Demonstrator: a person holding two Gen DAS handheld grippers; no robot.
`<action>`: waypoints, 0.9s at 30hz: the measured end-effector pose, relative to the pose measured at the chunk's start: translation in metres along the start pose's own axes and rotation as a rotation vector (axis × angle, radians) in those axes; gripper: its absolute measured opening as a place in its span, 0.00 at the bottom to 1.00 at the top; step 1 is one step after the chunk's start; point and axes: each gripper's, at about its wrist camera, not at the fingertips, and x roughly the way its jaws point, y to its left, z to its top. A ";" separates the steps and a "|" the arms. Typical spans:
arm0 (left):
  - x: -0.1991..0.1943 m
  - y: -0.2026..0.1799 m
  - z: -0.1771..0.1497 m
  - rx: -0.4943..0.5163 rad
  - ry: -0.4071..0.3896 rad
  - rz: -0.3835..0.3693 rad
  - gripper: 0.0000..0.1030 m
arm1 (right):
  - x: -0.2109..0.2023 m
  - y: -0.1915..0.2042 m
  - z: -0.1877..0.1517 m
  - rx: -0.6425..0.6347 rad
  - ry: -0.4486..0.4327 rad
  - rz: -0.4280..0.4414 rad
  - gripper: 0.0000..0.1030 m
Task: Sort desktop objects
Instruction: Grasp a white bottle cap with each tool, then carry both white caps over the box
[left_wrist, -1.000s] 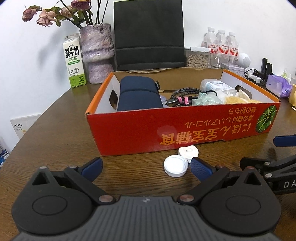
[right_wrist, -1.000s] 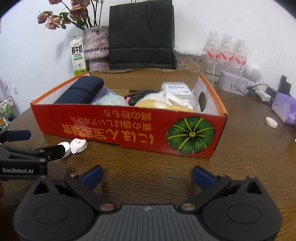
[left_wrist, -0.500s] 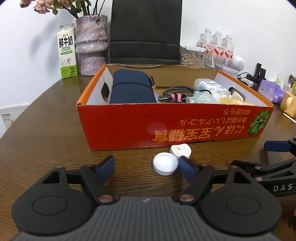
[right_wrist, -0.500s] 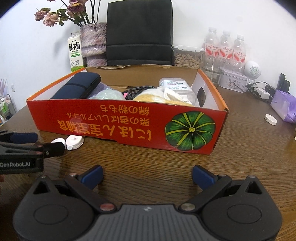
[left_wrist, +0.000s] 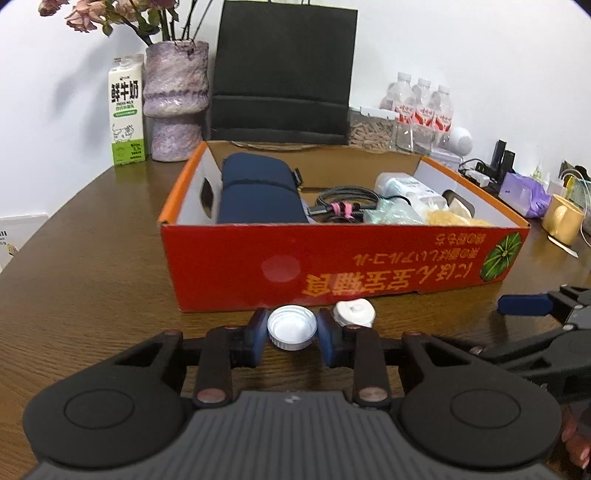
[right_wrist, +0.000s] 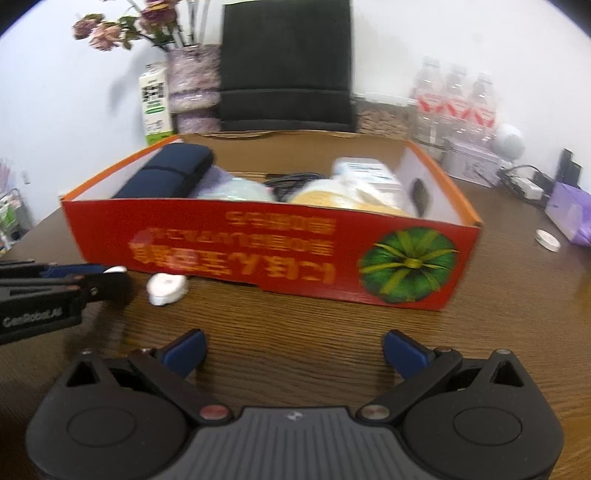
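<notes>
My left gripper (left_wrist: 291, 332) is shut on a white bottle cap (left_wrist: 291, 328) on the wooden table, just in front of the red cardboard box (left_wrist: 332, 266). A small white round device (left_wrist: 352, 313) lies right beside the cap; it also shows in the right wrist view (right_wrist: 167, 288). The box (right_wrist: 266, 254) holds a navy pouch (left_wrist: 258, 195), a coiled cable (left_wrist: 343, 203), a white pack and plastic bags. My right gripper (right_wrist: 293, 352) is open and empty above bare table before the box. The left gripper shows at the left edge of the right wrist view (right_wrist: 110, 282).
Behind the box stand a milk carton (left_wrist: 126, 110), a purple vase (left_wrist: 175, 99), a black bag (left_wrist: 282, 70) and water bottles (left_wrist: 421, 105). A yellow mug (left_wrist: 563, 218) and a purple packet (left_wrist: 524, 192) are at the right. Another white cap (right_wrist: 547, 240) lies right of the box.
My left gripper has closed its fingers around the white bottle cap. The right gripper has shifted slightly; its view is blurred.
</notes>
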 end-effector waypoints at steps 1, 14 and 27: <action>-0.001 0.004 0.000 -0.003 -0.005 0.006 0.28 | 0.001 0.005 0.002 -0.003 0.000 0.011 1.00; -0.014 0.057 0.003 -0.057 -0.036 0.059 0.28 | 0.017 0.066 0.023 -0.022 0.002 0.019 0.89; -0.023 0.073 0.000 -0.083 -0.053 0.060 0.28 | 0.021 0.084 0.031 -0.012 -0.020 0.017 0.25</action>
